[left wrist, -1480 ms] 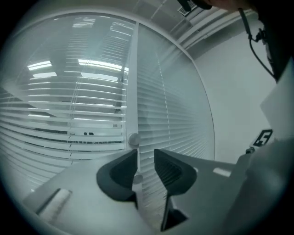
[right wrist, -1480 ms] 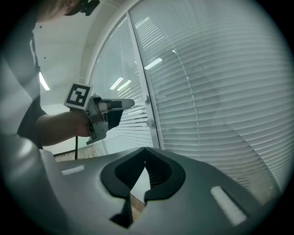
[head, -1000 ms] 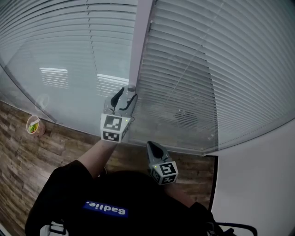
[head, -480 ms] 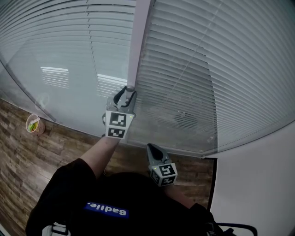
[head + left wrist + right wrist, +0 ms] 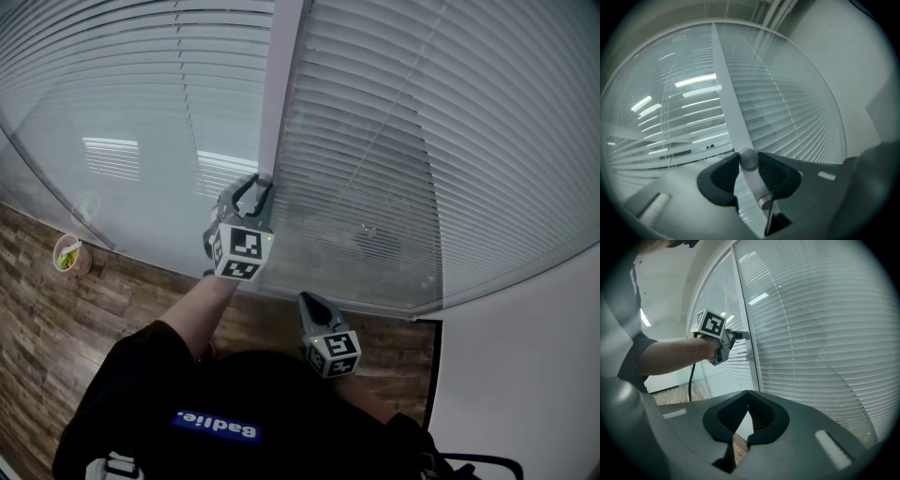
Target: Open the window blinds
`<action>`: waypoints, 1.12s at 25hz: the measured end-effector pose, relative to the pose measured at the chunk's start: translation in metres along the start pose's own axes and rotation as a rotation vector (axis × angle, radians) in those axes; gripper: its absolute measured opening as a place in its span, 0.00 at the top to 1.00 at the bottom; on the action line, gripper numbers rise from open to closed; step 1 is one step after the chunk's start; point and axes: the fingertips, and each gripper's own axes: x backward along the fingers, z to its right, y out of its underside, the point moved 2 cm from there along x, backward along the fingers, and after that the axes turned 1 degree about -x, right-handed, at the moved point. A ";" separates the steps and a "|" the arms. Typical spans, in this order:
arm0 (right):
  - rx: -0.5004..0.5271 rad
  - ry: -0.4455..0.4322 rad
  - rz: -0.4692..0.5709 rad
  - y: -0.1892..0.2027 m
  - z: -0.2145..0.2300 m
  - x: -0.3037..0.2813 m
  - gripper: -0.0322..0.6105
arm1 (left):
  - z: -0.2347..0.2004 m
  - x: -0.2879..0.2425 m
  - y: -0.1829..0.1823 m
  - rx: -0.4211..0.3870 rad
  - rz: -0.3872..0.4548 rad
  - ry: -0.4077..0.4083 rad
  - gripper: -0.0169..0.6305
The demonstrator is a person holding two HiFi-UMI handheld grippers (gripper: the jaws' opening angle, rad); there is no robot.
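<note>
White slatted blinds (image 5: pixel 394 141) hang behind glass on both sides of a pale upright window post (image 5: pixel 279 84). A small round metal knob (image 5: pixel 749 159) sticks out of that post. My left gripper (image 5: pixel 255 187) points level at the post, and its jaws are closing, with the knob between the fingertips and both pads touching it. From the right gripper view, the left gripper (image 5: pixel 740 335) shows side-on against the post. My right gripper (image 5: pixel 314 302) hangs lower, near my body, shut with nothing in it; its tips (image 5: pixel 748 392) meet.
A paper cup (image 5: pixel 67 254) stands on the wooden floor (image 5: pixel 56 328) at the left, below the glass. A white wall (image 5: pixel 525 375) closes off the right side. The left pane (image 5: pixel 112 112) reflects ceiling lights.
My left gripper has rolled about its own axis and its jaws have narrowed onto the knob. The right gripper has stayed where it was.
</note>
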 end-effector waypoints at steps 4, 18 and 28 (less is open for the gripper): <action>-0.005 -0.002 -0.005 0.001 -0.001 0.000 0.95 | 0.002 0.000 0.000 -0.147 -0.016 0.000 0.78; 0.001 -0.027 -0.019 0.002 -0.008 -0.005 0.95 | 0.007 0.001 0.000 -0.598 -0.021 0.041 0.78; 0.006 -0.052 -0.021 -0.002 -0.017 -0.016 0.95 | 0.009 0.001 0.000 -0.932 -0.011 0.105 0.78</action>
